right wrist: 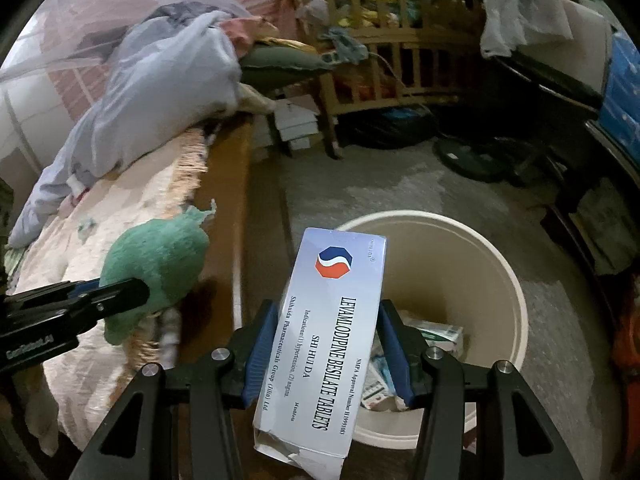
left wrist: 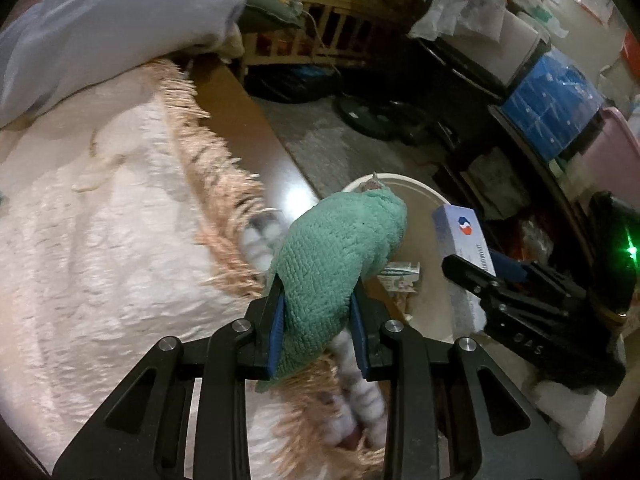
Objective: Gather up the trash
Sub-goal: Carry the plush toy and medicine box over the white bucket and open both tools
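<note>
My left gripper (left wrist: 318,304) is shut on a green knitted sock (left wrist: 336,248), with a grey striped sock (left wrist: 360,396) hanging below it over the bed's edge. The same green sock (right wrist: 160,264) and left gripper (right wrist: 136,292) show at the left of the right wrist view. My right gripper (right wrist: 326,330) is shut on a white tablet box (right wrist: 328,344) with a torn lower end, held over the near rim of a cream waste bin (right wrist: 496,264). The bin (left wrist: 424,196) holds several crumpled packages (right wrist: 424,336). The box (left wrist: 464,240) and right gripper (left wrist: 480,280) appear at the right of the left wrist view.
A bed with a pale fringed blanket (left wrist: 100,240) and a brown wooden side rail (right wrist: 224,216) lies to the left. A blue-grey pillow (right wrist: 160,112) sits on it. A wooden crib (right wrist: 384,60), a fan base (right wrist: 472,160) and cluttered shelves (left wrist: 552,112) stand beyond the grey floor.
</note>
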A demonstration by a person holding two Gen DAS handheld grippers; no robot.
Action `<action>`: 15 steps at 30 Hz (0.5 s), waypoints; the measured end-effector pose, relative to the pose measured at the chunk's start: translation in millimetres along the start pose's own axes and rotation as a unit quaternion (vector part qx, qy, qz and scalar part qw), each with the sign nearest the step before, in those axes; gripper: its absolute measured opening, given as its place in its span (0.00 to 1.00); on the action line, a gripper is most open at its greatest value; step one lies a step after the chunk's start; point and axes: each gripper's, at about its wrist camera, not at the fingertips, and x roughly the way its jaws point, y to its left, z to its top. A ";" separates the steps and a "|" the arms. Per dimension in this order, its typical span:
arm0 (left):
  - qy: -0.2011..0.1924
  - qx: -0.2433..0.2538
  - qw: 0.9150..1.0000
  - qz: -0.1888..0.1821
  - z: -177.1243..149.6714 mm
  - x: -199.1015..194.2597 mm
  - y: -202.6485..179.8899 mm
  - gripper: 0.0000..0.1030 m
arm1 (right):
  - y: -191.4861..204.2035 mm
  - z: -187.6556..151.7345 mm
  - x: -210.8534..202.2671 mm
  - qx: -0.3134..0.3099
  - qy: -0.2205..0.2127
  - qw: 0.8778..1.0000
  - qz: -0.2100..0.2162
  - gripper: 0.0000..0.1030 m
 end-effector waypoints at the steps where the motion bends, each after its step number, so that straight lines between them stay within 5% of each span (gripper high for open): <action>1: 0.001 0.001 1.000 -0.001 1.2 2.3 -1.9 0.25 | -4.2 -0.3 3.0 0.004 0.002 1.000 -0.002 0.48; 11: 0.014 -0.003 0.999 -0.041 11.9 22.9 -17.5 0.26 | -39.3 -8.2 16.3 0.045 0.008 0.999 -0.028 0.49; 15: 0.005 -0.002 0.997 -0.077 12.1 20.8 -19.7 0.43 | -47.2 -6.6 16.0 0.059 0.003 0.997 -0.038 0.52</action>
